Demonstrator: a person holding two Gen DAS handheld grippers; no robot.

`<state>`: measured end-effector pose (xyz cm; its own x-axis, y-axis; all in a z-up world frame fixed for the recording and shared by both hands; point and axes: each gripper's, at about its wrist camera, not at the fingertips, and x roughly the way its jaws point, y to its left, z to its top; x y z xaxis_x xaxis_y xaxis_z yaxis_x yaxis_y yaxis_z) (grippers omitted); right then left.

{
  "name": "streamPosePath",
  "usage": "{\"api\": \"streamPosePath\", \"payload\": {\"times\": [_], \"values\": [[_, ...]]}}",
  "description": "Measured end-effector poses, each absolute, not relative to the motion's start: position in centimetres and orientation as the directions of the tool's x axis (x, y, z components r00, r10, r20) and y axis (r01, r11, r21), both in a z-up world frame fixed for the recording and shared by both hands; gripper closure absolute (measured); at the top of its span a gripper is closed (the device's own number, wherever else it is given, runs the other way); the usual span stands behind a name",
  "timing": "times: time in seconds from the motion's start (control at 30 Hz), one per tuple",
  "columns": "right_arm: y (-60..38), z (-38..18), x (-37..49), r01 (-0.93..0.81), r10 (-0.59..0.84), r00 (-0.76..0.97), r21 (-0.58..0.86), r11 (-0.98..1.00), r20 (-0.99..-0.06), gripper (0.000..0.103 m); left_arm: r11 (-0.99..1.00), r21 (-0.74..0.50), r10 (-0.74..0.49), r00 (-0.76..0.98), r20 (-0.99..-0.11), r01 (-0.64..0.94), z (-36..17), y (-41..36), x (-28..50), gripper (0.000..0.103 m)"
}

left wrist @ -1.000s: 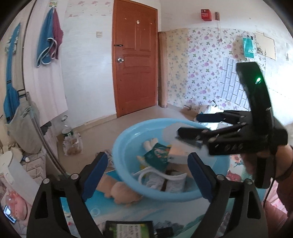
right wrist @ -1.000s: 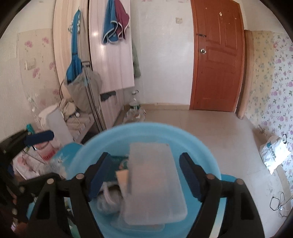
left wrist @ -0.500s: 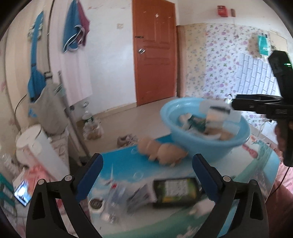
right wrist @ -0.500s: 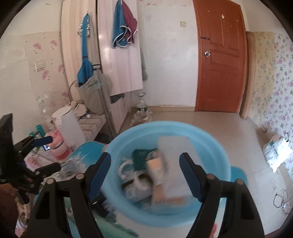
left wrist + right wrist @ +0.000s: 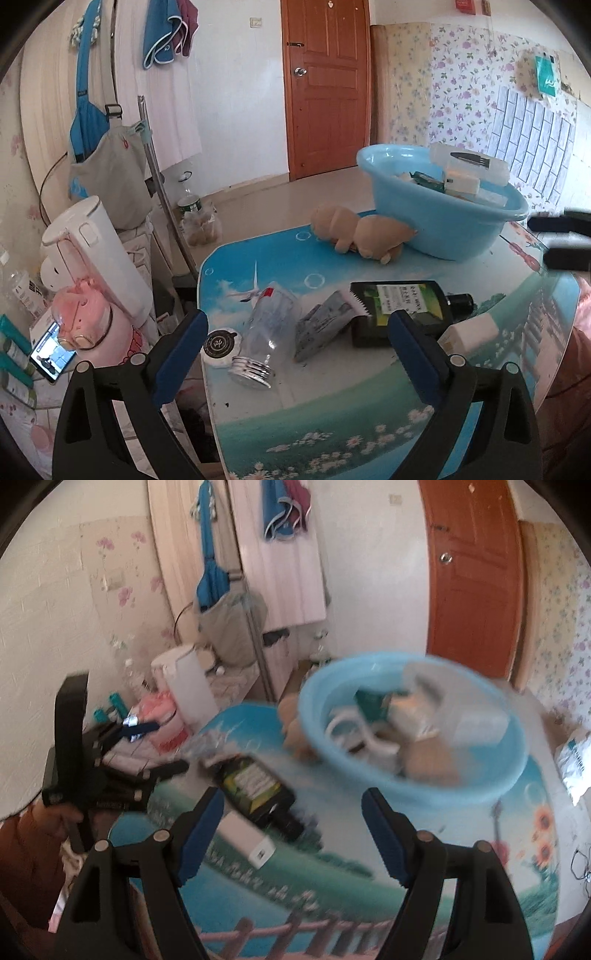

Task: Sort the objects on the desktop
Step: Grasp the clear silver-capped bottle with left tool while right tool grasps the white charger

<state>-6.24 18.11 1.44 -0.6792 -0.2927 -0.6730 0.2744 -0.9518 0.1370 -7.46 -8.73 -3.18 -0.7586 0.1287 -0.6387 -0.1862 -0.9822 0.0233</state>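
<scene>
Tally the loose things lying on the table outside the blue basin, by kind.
Plush toy: 1
Dark bottle: 1
Clear jar with metal lid: 1
Grey sachet: 1
Round white tin: 1
White box: 1
Total: 6, all outside the blue basin.

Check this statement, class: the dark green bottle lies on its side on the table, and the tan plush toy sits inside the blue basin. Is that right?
Not quite. The dark green bottle does lie on its side on the table, but the tan plush toy lies on the table beside the blue basin, against its outer wall. The left wrist view shows this.
</scene>
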Motion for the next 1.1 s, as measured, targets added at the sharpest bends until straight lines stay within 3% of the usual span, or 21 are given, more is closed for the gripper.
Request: {"api": "streamPosePath", "payload": {"times": [0.27,0.43,0.6,0.7,0.83,0.93,1.0,1.1], "values": [[17.2,-1.0,-6.5,0.268,-0.296,-0.629,0.156,-0.951,-0.719,0.025,-0.979,0.038,0.118,-0.713,-0.691,-0.199,-5.6,-11.1,-8.4,0.006],[15.6,-2.0,-7.1,0.306,-0.297,-0.604,0.129,-0.943,-0.740,0.025,-0.968,0.061,0.130,-0.693,-0.710,-0.244,-6.6,-10.9,-9.2,0.031],[14.7,-2.9,-7.5,0.334,-0.307,-0.571,0.127,-0.934,-0.761,0.025,-0.947,0.107,0.136,-0.681,-0.720,-0.303,-7.4,-10.1,-9.6,0.035],[13.8,-3.2,-7.9,0.360,-0.306,-0.558,0.106,-0.927,-0.772,0.027,-0.937,0.116,0.149,-0.676,-0.721,-0.330,-7.6,-9.7,-9.6,0.054],[12.8,-3.7,-8.3,0.403,-0.325,-0.534,0.103,-0.909,-0.781,0.035,-0.934,0.119,0.155,-0.680,-0.717,-0.338,-7.3,-9.6,-9.4,0.066],[12.1,-4.2,-8.4,0.443,-0.335,-0.506,0.094,-0.892,-0.795,0.051,-0.940,0.078,0.177,-0.673,-0.718,-0.332,-7.2,-10.1,-9.0,0.067],[11.8,-4.4,-8.5,0.462,-0.334,-0.500,0.081,-0.883,-0.799,0.052,-0.940,0.075,0.180,-0.673,-0.717,-0.331,-7.2,-10.0,-8.5,0.067],[11.9,-4.6,-8.6,0.474,-0.340,-0.485,0.085,-0.877,-0.805,0.064,-0.945,0.062,0.182,-0.672,-0.718,-0.322,-7.2,-10.1,-7.8,0.068]]}}
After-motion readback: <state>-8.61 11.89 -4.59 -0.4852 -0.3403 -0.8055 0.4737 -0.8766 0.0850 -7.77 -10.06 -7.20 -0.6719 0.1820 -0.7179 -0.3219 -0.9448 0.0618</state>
